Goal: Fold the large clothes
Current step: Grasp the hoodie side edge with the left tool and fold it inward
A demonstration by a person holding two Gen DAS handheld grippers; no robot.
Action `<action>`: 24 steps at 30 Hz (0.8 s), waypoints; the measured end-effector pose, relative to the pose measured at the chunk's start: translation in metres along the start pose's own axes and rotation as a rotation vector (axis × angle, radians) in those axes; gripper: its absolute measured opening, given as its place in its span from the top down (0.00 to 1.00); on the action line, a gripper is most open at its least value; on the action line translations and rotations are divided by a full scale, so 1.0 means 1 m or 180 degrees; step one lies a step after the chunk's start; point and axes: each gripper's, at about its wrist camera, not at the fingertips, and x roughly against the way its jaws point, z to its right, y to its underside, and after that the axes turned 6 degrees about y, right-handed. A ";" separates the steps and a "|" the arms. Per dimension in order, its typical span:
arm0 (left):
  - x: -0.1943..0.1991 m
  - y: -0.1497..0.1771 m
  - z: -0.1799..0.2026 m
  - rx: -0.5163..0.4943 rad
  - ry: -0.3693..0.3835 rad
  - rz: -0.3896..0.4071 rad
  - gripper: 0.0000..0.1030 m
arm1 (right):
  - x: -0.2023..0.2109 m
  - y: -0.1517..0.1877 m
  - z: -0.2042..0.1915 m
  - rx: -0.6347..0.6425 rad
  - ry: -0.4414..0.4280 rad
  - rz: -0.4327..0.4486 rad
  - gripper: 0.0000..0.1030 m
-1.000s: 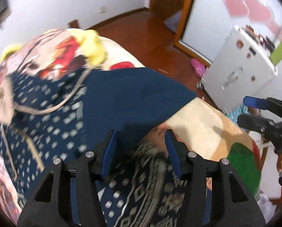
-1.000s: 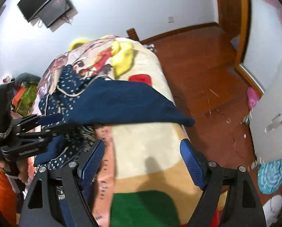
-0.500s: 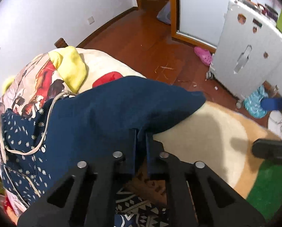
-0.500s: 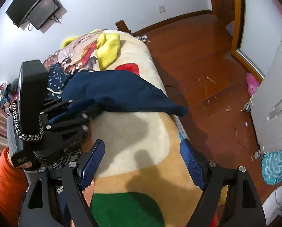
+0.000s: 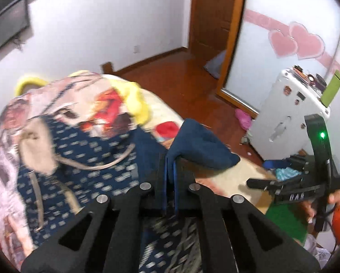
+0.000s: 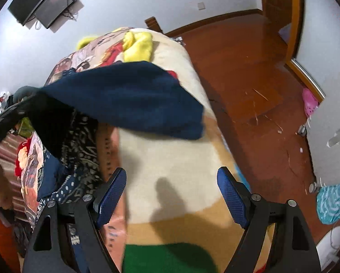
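A large navy garment [image 5: 201, 145] with a white-dotted inner side [image 5: 83, 163] lies on the bed. My left gripper [image 5: 170, 170] is shut on a navy edge of it and holds that part lifted off the blanket. In the right wrist view the lifted navy flap [image 6: 129, 97] hangs in the air above the cream blanket [image 6: 170, 170]. My right gripper [image 6: 172, 193] is open and empty, over the blanket below the flap. It also shows at the right of the left wrist view [image 5: 272, 170].
A yellow cloth [image 6: 138, 45] lies at the bed's far end. A white suitcase [image 5: 290, 118] stands on the wooden floor [image 6: 249, 72] to the right of the bed. Pink and turquoise items [image 6: 333, 202] lie on the floor. A screen [image 6: 44, 2] hangs on the wall.
My left gripper shut on the navy edge and has lifted it, so the flap now hangs above the blanket. My right gripper stays open over the blanket.
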 end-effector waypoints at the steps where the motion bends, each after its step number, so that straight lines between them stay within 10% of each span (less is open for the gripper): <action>1: 0.006 0.007 -0.008 0.0036 -0.0046 -0.0015 0.96 | -0.001 -0.002 -0.006 0.0029 -0.0019 -0.0003 0.22; 17: 0.010 0.122 -0.077 0.0409 -0.0217 -0.0838 0.89 | -0.020 0.002 -0.070 0.0370 -0.0033 -0.0156 0.22; 24: 0.030 0.074 -0.045 0.0283 -0.0157 -0.0362 0.45 | -0.007 0.002 -0.062 0.0274 -0.0019 -0.0071 0.22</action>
